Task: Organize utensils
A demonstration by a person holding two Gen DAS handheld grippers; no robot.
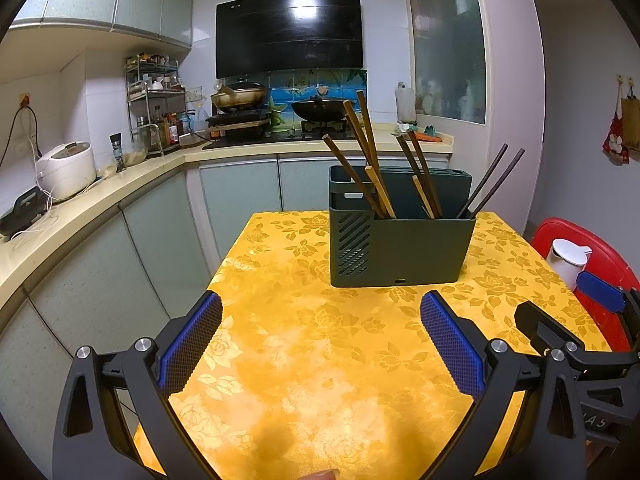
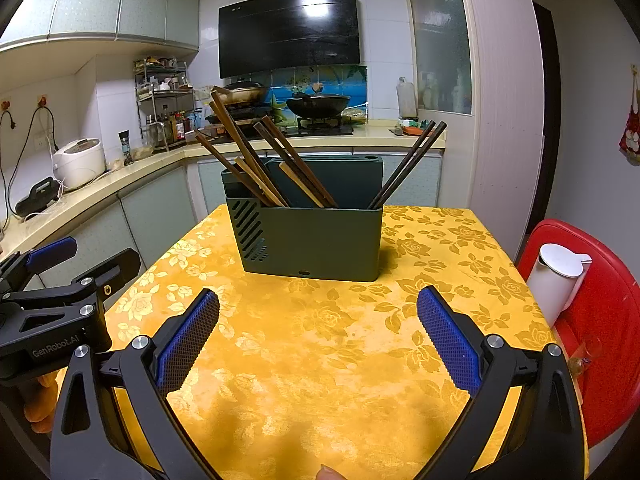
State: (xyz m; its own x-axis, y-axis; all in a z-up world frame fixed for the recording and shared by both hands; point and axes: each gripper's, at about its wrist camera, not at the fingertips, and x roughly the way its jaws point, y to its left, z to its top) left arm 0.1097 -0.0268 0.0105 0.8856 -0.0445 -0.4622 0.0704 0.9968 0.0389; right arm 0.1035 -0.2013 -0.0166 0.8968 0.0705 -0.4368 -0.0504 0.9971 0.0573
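Observation:
A dark green utensil holder (image 1: 416, 250) (image 2: 320, 244) stands upright on the yellow flowered tablecloth (image 1: 320, 360) (image 2: 320, 360). Several wooden chopsticks (image 1: 366, 152) (image 2: 244, 152) lean in its left part, and a dark pair (image 1: 494, 178) (image 2: 408, 164) leans out at its right end. My left gripper (image 1: 320, 312) hovers open over the cloth, short of the holder, with nothing between its blue pads (image 1: 192, 344). My right gripper (image 2: 318, 308) is open and empty too, facing the holder's front. Each gripper shows at the other view's edge.
A red stool (image 2: 604, 320) with a white jug (image 2: 560, 280) stands right of the table. A kitchen counter (image 1: 120, 196) with a rice cooker (image 1: 66, 168) runs along the left, the stove with pans (image 1: 280, 108) behind. A fingertip (image 2: 332, 473) shows at the bottom edge.

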